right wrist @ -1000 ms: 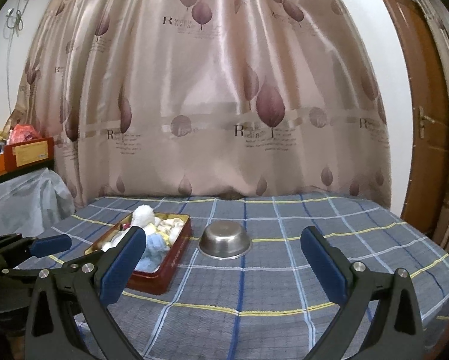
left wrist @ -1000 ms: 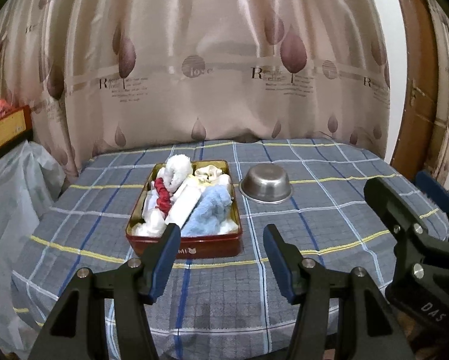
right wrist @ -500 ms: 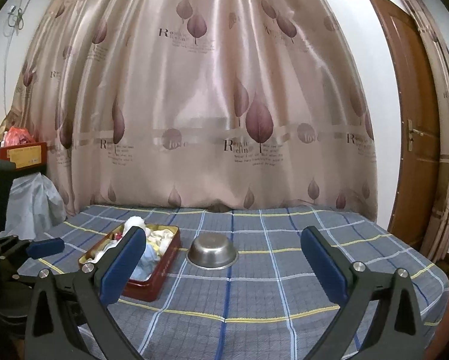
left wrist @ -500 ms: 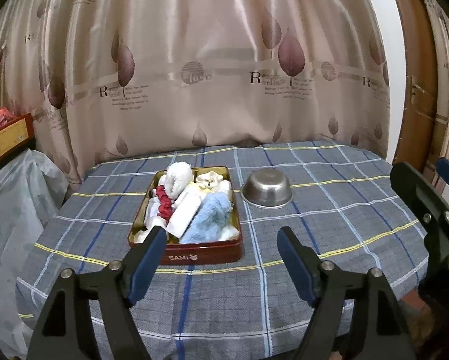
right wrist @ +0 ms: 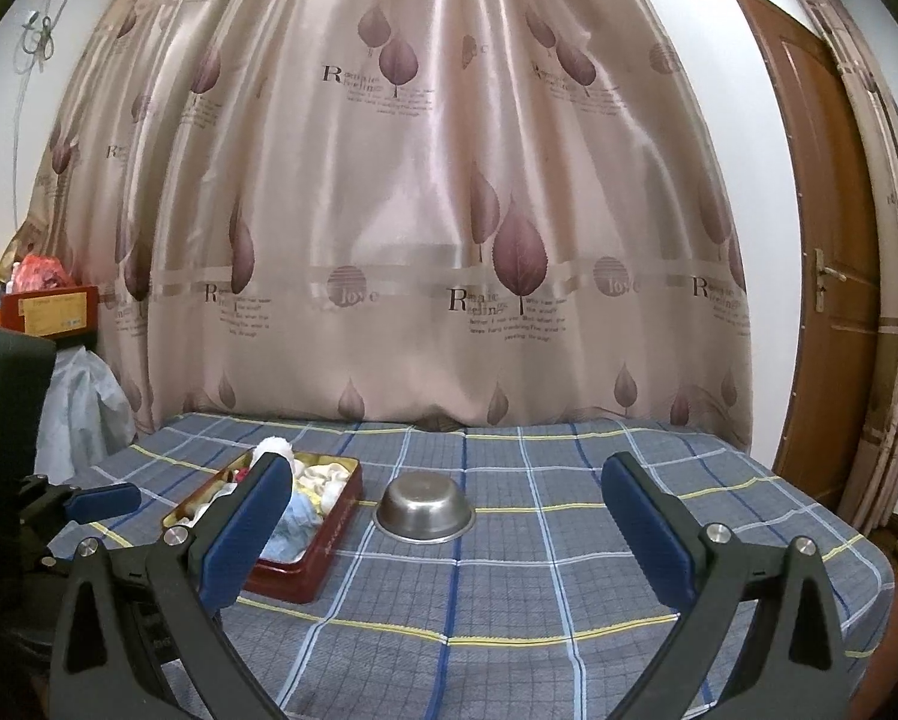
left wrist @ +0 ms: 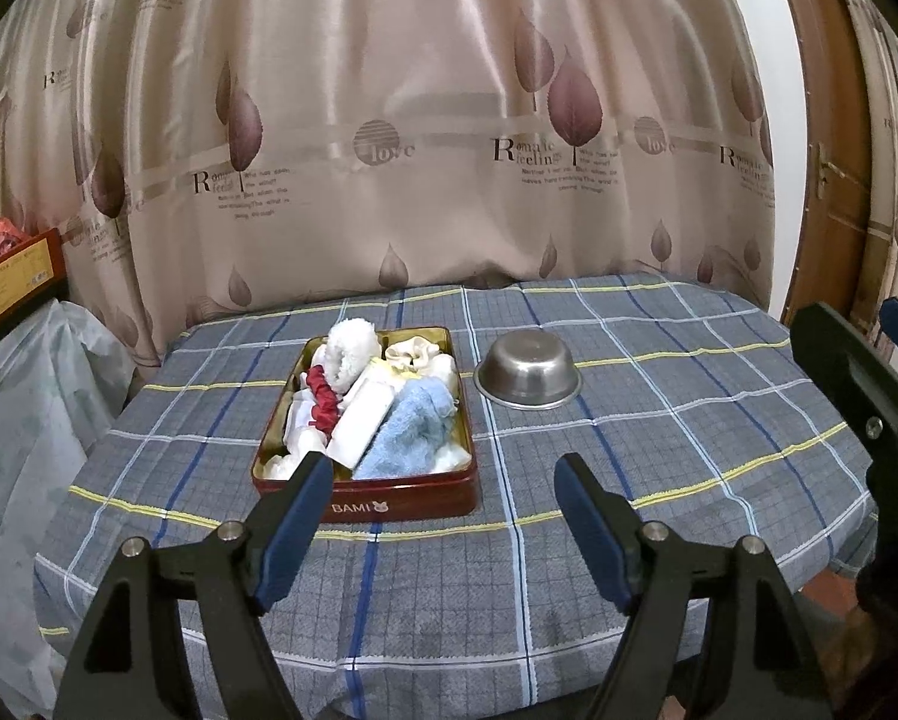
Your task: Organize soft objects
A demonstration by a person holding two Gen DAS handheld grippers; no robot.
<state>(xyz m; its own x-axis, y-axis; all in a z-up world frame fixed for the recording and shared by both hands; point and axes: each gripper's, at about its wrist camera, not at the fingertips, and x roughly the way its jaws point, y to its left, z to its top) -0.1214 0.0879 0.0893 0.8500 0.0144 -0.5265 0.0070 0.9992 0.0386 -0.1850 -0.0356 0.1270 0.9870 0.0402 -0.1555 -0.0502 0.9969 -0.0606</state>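
A red tin on the plaid tablecloth holds soft things: a white fluffy scrunchie, a red scrunchie, a folded white cloth, a blue towel and a cream scrunchie. My left gripper hovers just in front of the tin, open wide with nothing between its blue pads. My right gripper is also open and empty, farther back and to the right, looking at the tin and a steel bowl.
The steel bowl lies upside down right of the tin. A curtain hangs behind the table. A plastic-covered heap and a red box stand at the left, a wooden door at the right.
The left gripper's jaws have spread wider than a second ago. The tin, its contents and the bowl lie where they were.
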